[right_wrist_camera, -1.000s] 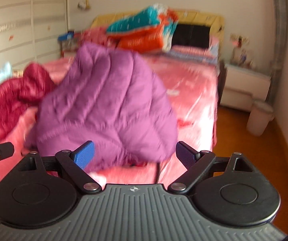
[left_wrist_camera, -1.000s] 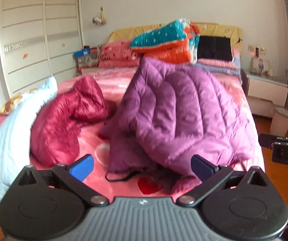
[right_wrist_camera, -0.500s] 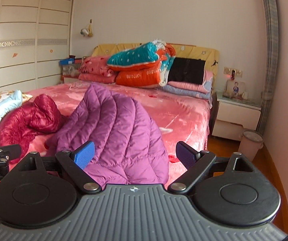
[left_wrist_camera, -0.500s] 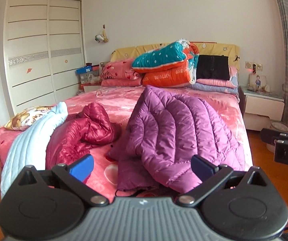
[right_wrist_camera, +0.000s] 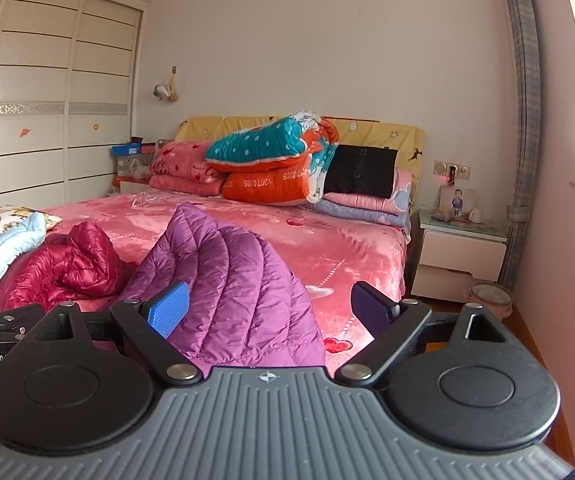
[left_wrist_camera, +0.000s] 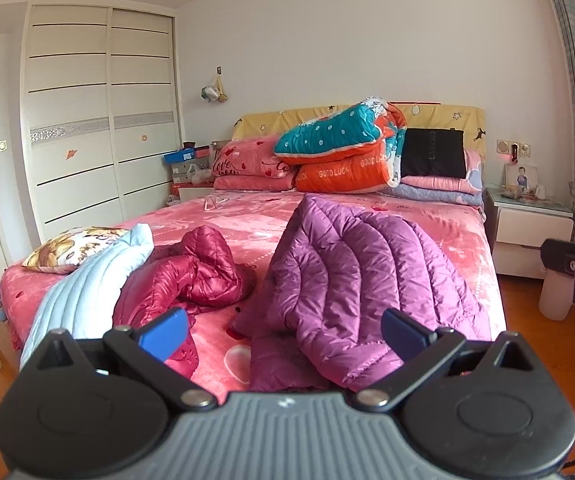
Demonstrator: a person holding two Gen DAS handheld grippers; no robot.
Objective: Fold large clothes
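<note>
Left gripper jaws wide apart, right gripper likewise, both empty

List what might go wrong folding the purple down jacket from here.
1. The purple jacket lies bunched, its edges hidden in folds, so the open left tongs and right tongs may pinch several layers.
2. It lies near the bed's foot edge; pulling could slide it onto the floor.
3. The red jacket lies close and could snag.

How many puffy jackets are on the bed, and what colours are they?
Purple jacket: 1
Dark red jacket: 1
Light blue jacket: 1
Total: 3 puffy jackets
</note>
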